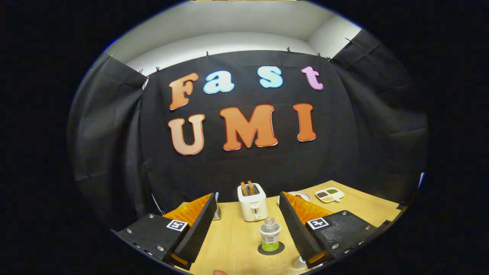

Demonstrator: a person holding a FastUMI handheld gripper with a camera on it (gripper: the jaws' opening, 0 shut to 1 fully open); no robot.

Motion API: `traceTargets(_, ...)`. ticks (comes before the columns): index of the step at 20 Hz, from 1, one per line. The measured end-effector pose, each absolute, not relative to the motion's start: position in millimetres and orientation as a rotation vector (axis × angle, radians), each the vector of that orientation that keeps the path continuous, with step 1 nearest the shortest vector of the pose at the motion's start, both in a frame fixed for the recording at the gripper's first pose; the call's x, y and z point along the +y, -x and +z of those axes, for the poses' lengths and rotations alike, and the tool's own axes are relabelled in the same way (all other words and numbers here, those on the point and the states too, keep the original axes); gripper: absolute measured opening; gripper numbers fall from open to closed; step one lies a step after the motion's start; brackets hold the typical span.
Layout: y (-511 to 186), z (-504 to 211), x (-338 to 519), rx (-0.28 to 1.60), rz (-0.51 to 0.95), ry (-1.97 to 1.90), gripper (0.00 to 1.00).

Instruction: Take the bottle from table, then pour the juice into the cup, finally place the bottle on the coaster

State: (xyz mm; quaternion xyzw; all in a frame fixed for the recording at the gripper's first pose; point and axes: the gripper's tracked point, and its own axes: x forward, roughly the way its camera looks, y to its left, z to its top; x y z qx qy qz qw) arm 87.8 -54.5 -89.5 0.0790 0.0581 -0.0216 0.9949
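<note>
The gripper (248, 225) hangs above the wooden table (237, 244), its two fingers spread wide and holding nothing, with bare tabletop between them and room on either side of the one bottle (270, 236). That bottle stands upright and uncapped on the dark round coaster (271, 249) in the gap between the fingers, nearer the right one and touching neither; part of a white cup (299, 262) peeks from under the right finger. Beyond stand one white toaster (252, 202) with two slices in its slots, a plate (301, 196) and a divided dish (330, 194) near the table's far edge.
</note>
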Motion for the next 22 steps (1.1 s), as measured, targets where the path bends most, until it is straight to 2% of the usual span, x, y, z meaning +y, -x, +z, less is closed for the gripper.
traceTargets(3,-63,-64,-5,0.086,0.054,-0.146,0.98)
traceTargets(8,-38,-56,30,0.081,0.097,-0.110,0.98)
traceTargets(22,-29,-58,37,0.074,0.106,-0.094,0.98)
